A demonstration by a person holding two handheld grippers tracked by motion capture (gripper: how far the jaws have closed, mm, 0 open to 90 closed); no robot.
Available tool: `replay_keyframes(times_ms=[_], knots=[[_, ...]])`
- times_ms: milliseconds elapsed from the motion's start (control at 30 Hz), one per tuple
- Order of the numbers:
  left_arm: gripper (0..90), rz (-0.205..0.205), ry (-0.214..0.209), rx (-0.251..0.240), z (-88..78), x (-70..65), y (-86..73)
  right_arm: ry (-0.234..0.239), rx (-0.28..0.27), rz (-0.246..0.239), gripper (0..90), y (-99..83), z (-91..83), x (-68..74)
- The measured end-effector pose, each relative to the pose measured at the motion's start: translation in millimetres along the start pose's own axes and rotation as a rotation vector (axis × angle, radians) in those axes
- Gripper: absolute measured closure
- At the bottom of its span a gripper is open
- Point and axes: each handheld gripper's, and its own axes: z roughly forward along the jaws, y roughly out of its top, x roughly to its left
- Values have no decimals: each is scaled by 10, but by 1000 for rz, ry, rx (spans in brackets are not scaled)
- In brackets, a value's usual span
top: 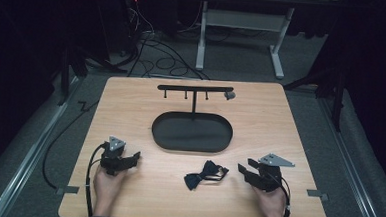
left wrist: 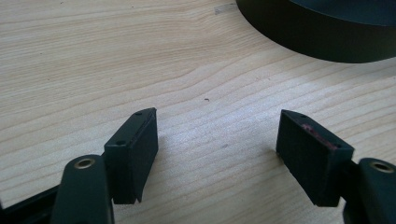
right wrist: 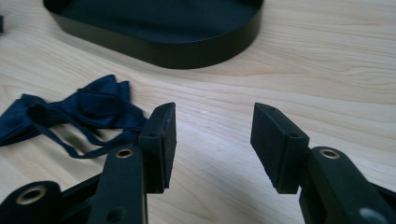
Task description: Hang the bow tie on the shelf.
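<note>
dark navy bow tie [top: 205, 174], lying flat and slightly crumpled on the light wood worktop [top: 131, 110], thin strap looped loosely beside it, near the front edge, just in front of the black oval tray [top: 159, 137], touching nothing else.

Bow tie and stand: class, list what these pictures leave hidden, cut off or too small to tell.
- Bow tie: in the right gripper view its left end is cut by the frame edge.
- Oval tray: in the left gripper view, cut by the top and right edges.
- Small grey item at the stand's bar: too small in the high view to identify.
</note>
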Motion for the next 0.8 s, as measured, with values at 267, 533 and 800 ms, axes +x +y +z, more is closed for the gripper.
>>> replay_keyframes(times_ms=[267,533,800], knots=[[300,1,1,0,0,-2,0,45,11,-33,521,55,83,166],[300,0,1,0,0,0,0,82,30,-47,532,99,188,271],[300,0,-1,0,-1,1,0,98,71,-48,574,81,280,290]])
